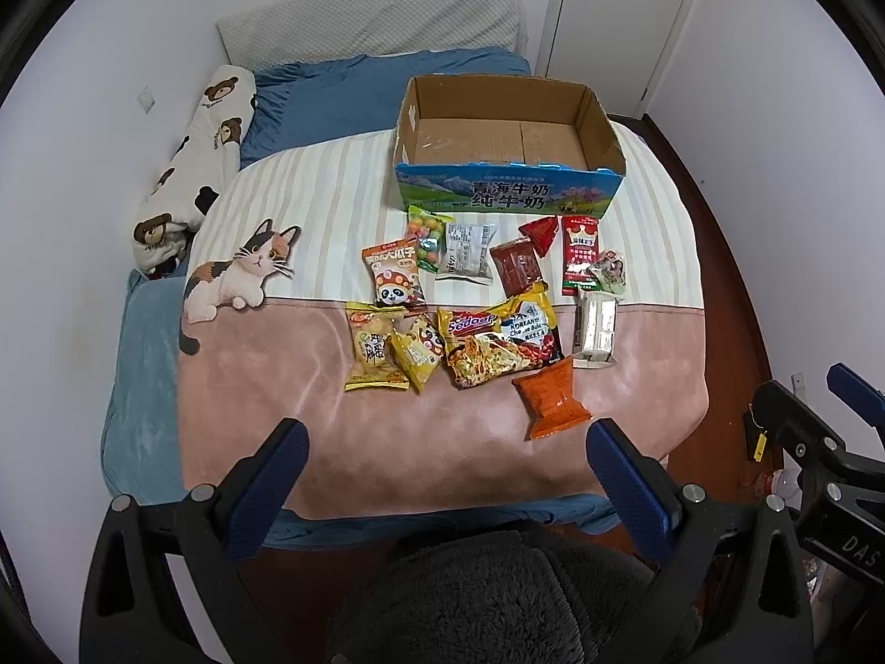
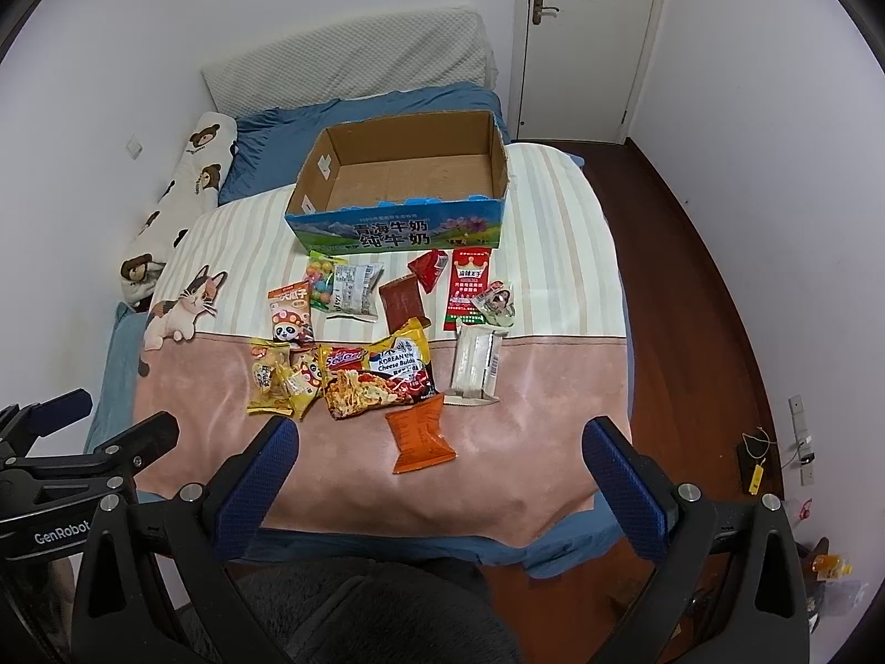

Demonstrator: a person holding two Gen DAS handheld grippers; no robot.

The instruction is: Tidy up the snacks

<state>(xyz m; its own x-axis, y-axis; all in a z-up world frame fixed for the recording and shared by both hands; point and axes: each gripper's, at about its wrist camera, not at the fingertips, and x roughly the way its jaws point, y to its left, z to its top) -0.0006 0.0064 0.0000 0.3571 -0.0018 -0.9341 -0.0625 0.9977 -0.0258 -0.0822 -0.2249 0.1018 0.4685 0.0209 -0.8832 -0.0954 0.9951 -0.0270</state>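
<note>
A home bedroom. A bed [image 1: 310, 105] with blue sheets fills the middle of the frame, a quilted pillow [image 1: 370, 14] at its head, a bear-print bolster [image 1: 193, 166] along the left wall, a cat blanket [image 1: 387, 431] on top, a white door [image 1: 619, 16] upper right, wooden floor [image 2: 702, 299] at right.

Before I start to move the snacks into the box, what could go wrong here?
1. The instant noodle pack overlaps its neighbours, so the tongs might drag more than one packet.
2. The soft blanket could bunch up under the open left tongs.
3. The cardboard box looks light and empty; it might slide.
</note>
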